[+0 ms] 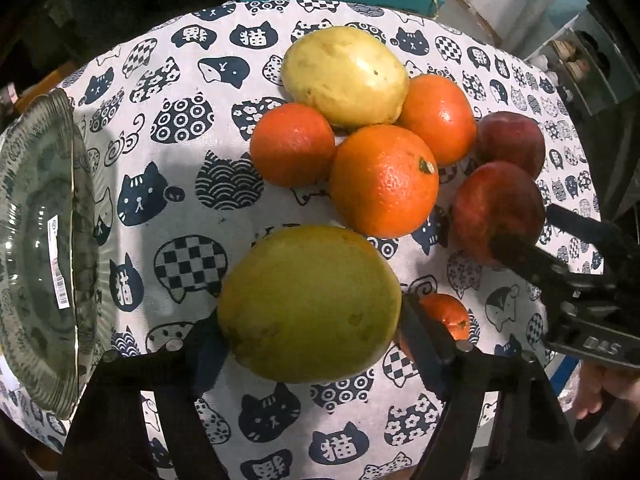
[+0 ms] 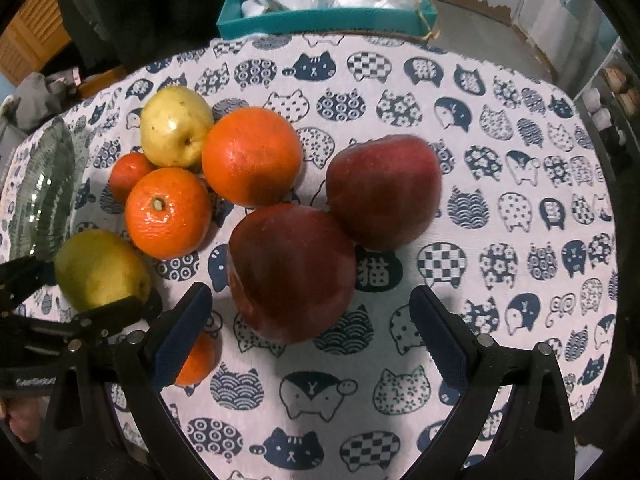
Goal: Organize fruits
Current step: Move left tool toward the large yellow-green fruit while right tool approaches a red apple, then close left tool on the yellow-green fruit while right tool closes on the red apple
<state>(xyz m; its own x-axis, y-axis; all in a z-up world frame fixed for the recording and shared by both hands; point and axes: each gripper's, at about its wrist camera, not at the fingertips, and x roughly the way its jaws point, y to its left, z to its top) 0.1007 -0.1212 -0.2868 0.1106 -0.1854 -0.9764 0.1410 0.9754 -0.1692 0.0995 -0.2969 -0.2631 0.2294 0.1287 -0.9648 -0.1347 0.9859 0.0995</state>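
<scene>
Nearby, oranges and a small tangerine crowd the green pear.

My left wrist camera looked steeply down along its gripper from close above the desk, the green pear filling the near middle and the glass plate at the left edge. My right wrist camera faced down likewise, close over the near red apple. Both views shared the fruit pile, the cat-print cloth and the teal box at the far edge. Each caught the other gripper at its side.
</scene>
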